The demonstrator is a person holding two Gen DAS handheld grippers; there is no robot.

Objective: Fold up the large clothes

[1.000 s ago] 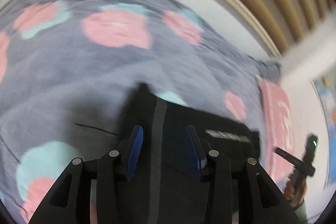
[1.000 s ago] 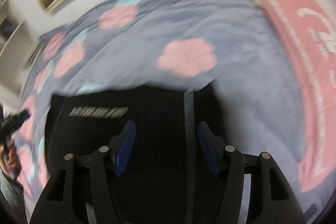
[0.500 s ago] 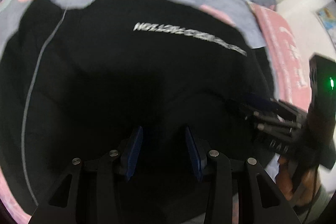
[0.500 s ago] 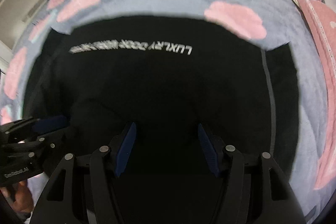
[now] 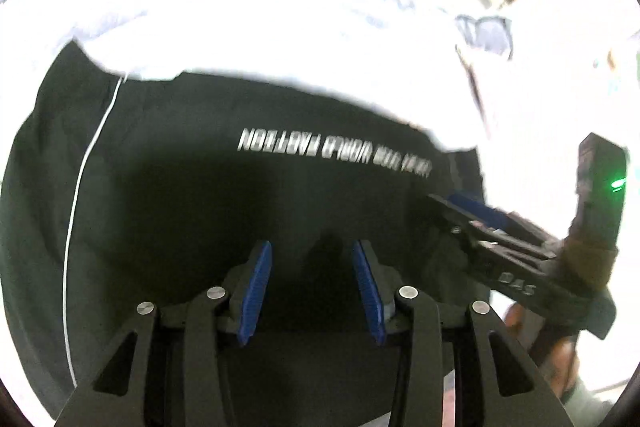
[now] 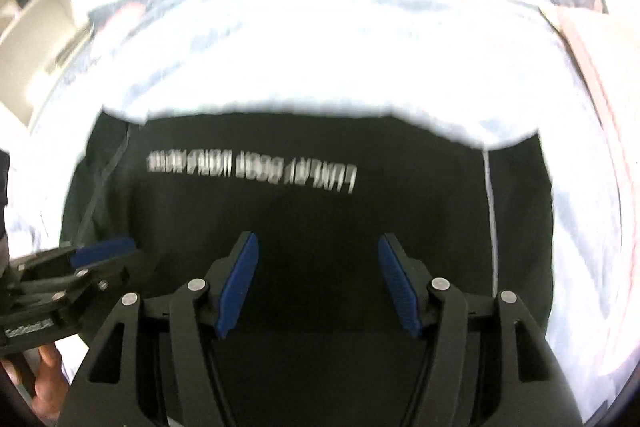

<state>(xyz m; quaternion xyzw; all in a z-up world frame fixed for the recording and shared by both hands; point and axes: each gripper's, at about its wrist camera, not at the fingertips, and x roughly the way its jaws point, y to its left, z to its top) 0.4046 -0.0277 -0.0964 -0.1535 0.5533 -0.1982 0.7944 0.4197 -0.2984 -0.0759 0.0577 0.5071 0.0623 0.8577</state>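
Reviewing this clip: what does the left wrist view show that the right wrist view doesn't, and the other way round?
Left wrist view only: the left tongs from behind, open with nothing between the pads, and the right tongs' green light.

Right wrist view only: the right tongs from behind, open and empty, pale shelving at upper left, and a pink cloth along the right edge.

Both: the black garment with its line of white lettering and thin pale stripe, lying on overexposed bedding. Each view catches the other tongs at its edge.
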